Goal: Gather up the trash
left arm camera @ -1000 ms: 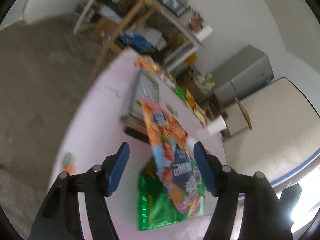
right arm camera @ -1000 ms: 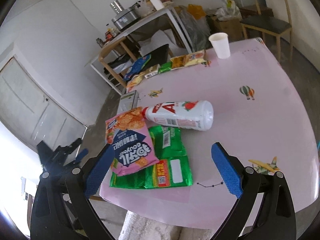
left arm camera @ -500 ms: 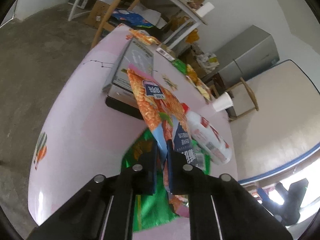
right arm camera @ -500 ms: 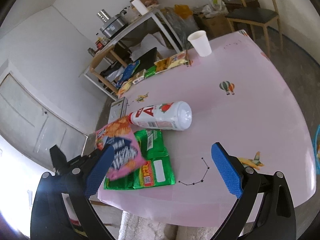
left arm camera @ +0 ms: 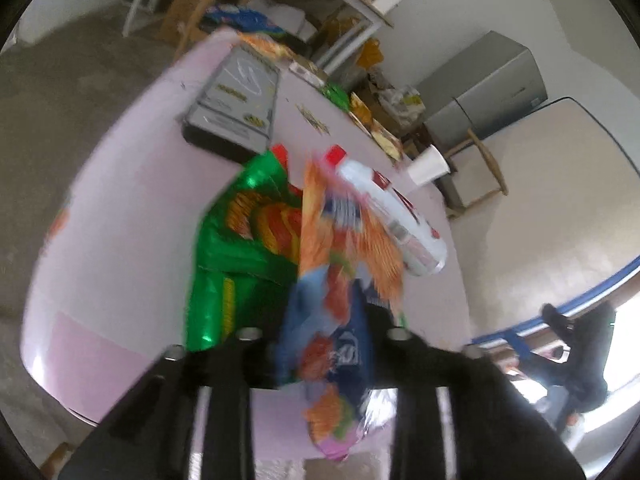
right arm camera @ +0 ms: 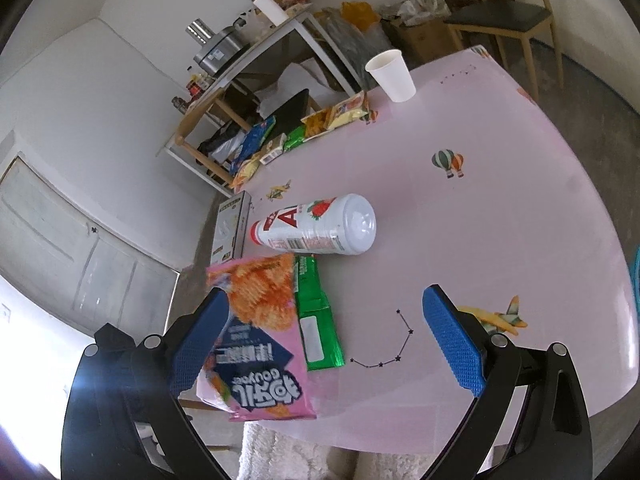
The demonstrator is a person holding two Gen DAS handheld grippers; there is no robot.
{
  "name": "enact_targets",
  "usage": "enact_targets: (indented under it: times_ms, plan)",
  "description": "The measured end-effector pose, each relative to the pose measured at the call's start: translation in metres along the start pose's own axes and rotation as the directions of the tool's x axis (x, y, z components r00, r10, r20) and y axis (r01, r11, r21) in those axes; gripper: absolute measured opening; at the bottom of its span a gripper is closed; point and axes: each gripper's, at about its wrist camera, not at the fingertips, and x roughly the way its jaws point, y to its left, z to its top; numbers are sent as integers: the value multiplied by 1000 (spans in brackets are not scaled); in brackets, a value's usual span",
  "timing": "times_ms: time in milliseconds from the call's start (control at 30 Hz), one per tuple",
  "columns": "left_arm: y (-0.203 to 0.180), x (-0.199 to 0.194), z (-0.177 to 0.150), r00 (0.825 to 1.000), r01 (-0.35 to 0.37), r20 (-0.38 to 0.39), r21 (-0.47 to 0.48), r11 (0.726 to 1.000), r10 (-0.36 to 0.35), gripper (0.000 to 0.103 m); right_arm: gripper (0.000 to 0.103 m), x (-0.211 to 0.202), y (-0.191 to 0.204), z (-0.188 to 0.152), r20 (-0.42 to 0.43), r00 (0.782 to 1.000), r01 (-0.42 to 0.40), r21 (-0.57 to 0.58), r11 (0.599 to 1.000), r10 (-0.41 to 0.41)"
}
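An orange and pink chip bag (left arm camera: 332, 280) hangs tilted between the jaws of my left gripper (left arm camera: 324, 320), above the table's near edge. Those jaws are opening, and the bag hides the pads. In the right wrist view the same chip bag (right arm camera: 260, 344) is off the table, partly behind the left finger. A green snack bag (left arm camera: 240, 248) lies flat beneath it. Beside that, a white bottle with a red cap (right arm camera: 320, 228) lies on its side. My right gripper (right arm camera: 324, 296) stands wide open above the green snack bag (right arm camera: 316, 320), with nothing between its fingers.
A flat grey box (left arm camera: 236, 96) lies at the left edge of the pink table (right arm camera: 500, 208). A white paper cup (right arm camera: 392, 76) and several snack packets (right arm camera: 320, 120) line the far edge. Behind them are cluttered shelves and a wooden chair (right arm camera: 504, 16).
My left gripper closed on the chip bag's edge and lifted it off the green bag toward the near table edge. Its jaws have since spread apart. The right gripper drifted slightly and stayed open.
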Motion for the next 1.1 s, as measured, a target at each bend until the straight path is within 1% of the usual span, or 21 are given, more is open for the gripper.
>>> enact_targets:
  times_ms: [33,67,133,200,233,333,533,667,900,1000,1100]
  plan:
    - [0,-6,1,999,-27,36,13,1000,26,44,93,-1,-1,0,0,1000,5,-2,1000,-5]
    - [0,-10,2,997,-42,60,20,999,40,47,93,-1,-2,1,0,1000,10,-2,1000,-10]
    - [-1,-20,6,991,-74,118,35,997,69,59,93,1,-4,2,-9,1000,22,1,1000,-22]
    - [-1,-28,9,981,-101,171,45,994,92,67,93,6,-3,3,-22,999,32,3,999,-32]
    - [0,-35,11,973,-118,204,51,992,106,69,93,8,-1,4,-28,999,34,1,999,-34]
    - [5,-44,13,963,-136,239,50,989,121,74,93,11,8,5,-32,999,33,-22,999,-34]
    - [17,-54,20,952,-156,271,27,987,142,81,93,17,35,8,-15,999,45,-95,994,-47]
    - [23,-58,25,943,-169,293,22,985,155,84,93,22,48,9,2,998,65,-145,987,-65]
    - [33,-54,35,939,-182,296,-3,983,175,84,93,25,65,14,53,994,110,-228,968,-100]
    - [34,-51,40,938,-189,296,-2,982,182,85,94,27,66,17,81,989,142,-248,958,-125]
    - [35,-49,41,938,-192,295,-2,981,184,85,95,29,65,19,98,987,152,-256,955,-131]
